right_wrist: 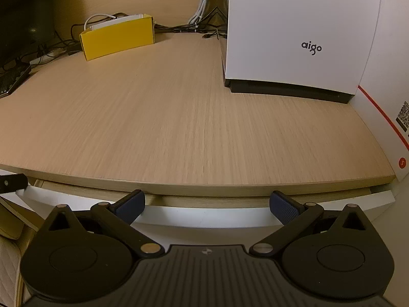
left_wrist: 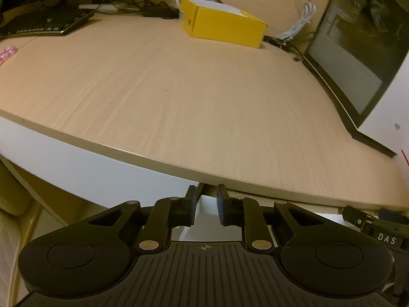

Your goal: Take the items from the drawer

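drawer (right_wrist: 204, 215), flat white front with a pale wood inner rim, is seen slightly pulled out just under the desk (right_wrist: 179, 117) edge, a smooth light woodgrain top. left gripper (left_wrist: 206, 206) is angled down at its corner, fingers narrow, nothing visibly clamped. right gripper (right_wrist: 207, 204) is held before the front, fingers wide.

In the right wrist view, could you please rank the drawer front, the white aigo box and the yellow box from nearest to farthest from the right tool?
1. Drawer front: just beyond the right tool, under the desk edge.
2. White aigo box: standing on the desk's right.
3. Yellow box: far back, left.
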Action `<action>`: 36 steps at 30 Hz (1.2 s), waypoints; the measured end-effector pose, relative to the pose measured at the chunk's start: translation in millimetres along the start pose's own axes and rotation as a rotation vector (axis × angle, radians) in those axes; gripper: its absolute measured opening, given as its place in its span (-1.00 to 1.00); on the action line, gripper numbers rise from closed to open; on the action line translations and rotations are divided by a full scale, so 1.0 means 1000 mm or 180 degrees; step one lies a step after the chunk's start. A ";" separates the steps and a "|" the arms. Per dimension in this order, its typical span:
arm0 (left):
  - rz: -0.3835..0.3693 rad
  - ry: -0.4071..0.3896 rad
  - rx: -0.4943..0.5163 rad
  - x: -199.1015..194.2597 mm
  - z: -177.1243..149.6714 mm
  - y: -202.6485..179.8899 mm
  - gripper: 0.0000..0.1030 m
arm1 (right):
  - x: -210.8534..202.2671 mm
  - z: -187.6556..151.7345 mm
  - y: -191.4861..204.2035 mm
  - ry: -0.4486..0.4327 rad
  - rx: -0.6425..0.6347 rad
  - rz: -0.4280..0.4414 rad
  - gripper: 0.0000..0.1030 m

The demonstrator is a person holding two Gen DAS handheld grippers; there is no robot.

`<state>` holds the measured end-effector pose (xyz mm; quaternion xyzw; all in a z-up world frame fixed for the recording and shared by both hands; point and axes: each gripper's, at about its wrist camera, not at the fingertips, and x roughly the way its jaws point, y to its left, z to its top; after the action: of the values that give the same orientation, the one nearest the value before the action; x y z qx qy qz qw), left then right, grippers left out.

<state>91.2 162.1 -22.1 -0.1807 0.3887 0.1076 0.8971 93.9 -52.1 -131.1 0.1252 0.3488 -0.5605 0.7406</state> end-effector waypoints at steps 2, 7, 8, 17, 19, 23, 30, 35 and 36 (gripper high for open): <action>-0.0064 0.0021 0.0002 0.001 0.001 0.002 -0.62 | 0.000 0.000 0.000 0.0000 0.0004 -0.0005 1.00; -0.0192 0.0160 0.0039 0.004 0.006 0.004 -0.57 | 0.002 0.002 0.001 0.0031 -0.0004 0.0001 1.00; -0.0195 0.0173 0.0054 0.004 0.006 0.004 -0.56 | 0.002 0.002 0.000 0.0037 -0.0007 0.0000 1.00; -0.0185 0.0212 0.0160 -0.002 0.000 0.003 -0.56 | -0.002 -0.001 0.000 0.0099 -0.0002 -0.0002 1.00; -0.0196 0.0227 0.0165 -0.004 0.000 0.003 -0.55 | -0.005 -0.002 0.000 0.0126 -0.0004 0.0003 1.00; -0.0144 0.0183 0.0203 -0.010 -0.002 0.004 -0.68 | -0.007 0.000 -0.002 0.0180 0.0014 0.0013 1.00; -0.0397 -0.0060 0.0441 -0.026 0.003 -0.016 -0.68 | -0.003 -0.002 -0.022 0.0062 0.0062 -0.0206 1.00; -0.0675 0.0149 0.0828 -0.009 -0.004 -0.054 -0.68 | 0.003 -0.006 -0.031 0.0094 0.0073 -0.0293 1.00; -0.0707 0.0204 0.0902 -0.003 -0.006 -0.061 -0.68 | 0.003 -0.006 -0.032 0.0081 0.0083 -0.0282 1.00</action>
<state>105.4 103.5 -8.8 -0.0977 0.4059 -0.0537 0.9071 62.7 -61.8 -131.1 0.1264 0.3560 -0.5956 0.7089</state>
